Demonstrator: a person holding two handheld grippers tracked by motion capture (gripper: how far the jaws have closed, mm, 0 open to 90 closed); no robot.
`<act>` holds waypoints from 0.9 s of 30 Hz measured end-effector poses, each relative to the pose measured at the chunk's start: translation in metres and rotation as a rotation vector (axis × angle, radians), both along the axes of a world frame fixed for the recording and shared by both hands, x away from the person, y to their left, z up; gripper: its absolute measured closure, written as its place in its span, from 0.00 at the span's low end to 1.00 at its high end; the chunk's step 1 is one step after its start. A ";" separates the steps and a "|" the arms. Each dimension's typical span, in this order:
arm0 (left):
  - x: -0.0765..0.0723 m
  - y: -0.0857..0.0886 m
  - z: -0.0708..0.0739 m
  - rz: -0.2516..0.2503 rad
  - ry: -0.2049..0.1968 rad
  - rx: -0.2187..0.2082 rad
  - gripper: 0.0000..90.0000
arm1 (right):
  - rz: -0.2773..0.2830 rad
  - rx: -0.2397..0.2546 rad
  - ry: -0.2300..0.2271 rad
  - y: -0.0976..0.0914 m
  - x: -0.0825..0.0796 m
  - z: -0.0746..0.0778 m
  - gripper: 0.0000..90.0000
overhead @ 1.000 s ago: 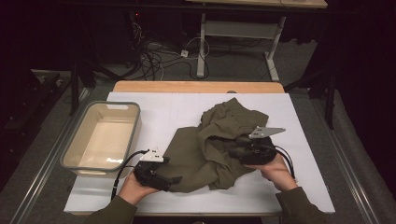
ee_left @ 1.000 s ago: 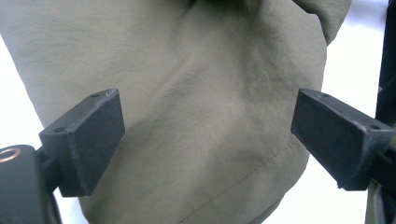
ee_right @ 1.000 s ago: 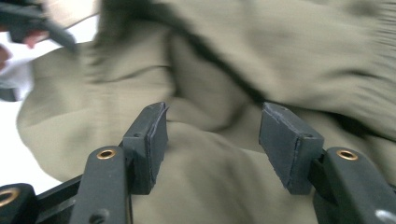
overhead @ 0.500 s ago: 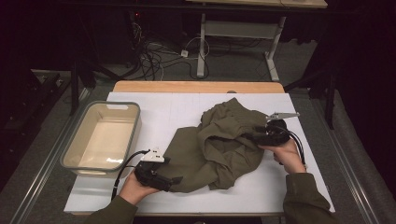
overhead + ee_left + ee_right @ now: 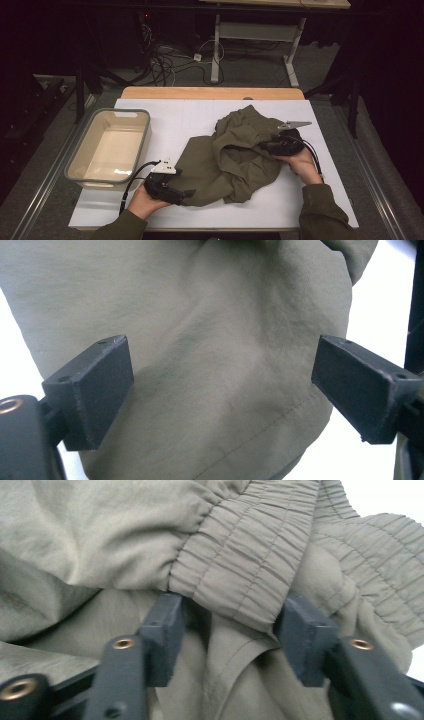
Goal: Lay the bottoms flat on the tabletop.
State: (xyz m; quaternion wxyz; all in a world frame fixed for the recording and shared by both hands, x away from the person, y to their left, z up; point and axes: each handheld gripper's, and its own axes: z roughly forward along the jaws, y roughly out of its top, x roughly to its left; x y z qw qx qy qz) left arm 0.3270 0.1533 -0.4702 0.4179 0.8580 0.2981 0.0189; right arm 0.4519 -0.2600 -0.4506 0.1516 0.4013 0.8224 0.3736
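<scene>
Shorts [image 5: 227, 157], olive green with an elastic waistband [image 5: 245, 575], are lying crumpled on the white bench [image 5: 170, 115], right of the bin [image 5: 142, 135], which is sitting empty at the left.

The left gripper [image 5: 187, 192] is hovering at the near left hem of the shorts, its jaws standing wide apart over flat cloth in the left gripper view, with neither pad pressing on it. The left hand [image 5: 142, 202] is holding it low over the bench.

The right gripper [image 5: 227, 630] is pushing into the bunched waistband at the right side of the shorts; its jaws have just been closing, a fold of waistband is sitting between them and both pads are looking pressed against it, so it is judged to be gripping the waistband. The right hand [image 5: 300, 162] is resting beside the heap.

Judging from the heap, the work is at an early stage: the shorts are neither spread flat nor folded, and nothing is lying in the bin. One grip is being made; the left side is yet to be taken.

From the high view, the right gripper's tips are buried in cloth, and which leg is which is hard to make out.
</scene>
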 end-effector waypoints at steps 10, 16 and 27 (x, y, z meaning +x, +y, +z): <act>0.000 0.000 0.000 0.000 -0.001 0.001 0.10 | -0.013 0.023 -0.047 -0.006 -0.002 0.009 0.75; 0.000 0.000 0.000 -0.001 -0.001 0.001 0.10 | 0.000 0.034 -0.072 -0.007 -0.001 0.013 0.83; 0.000 0.000 0.000 0.000 0.000 0.002 0.10 | 0.015 0.056 -0.117 -0.008 -0.004 0.025 0.96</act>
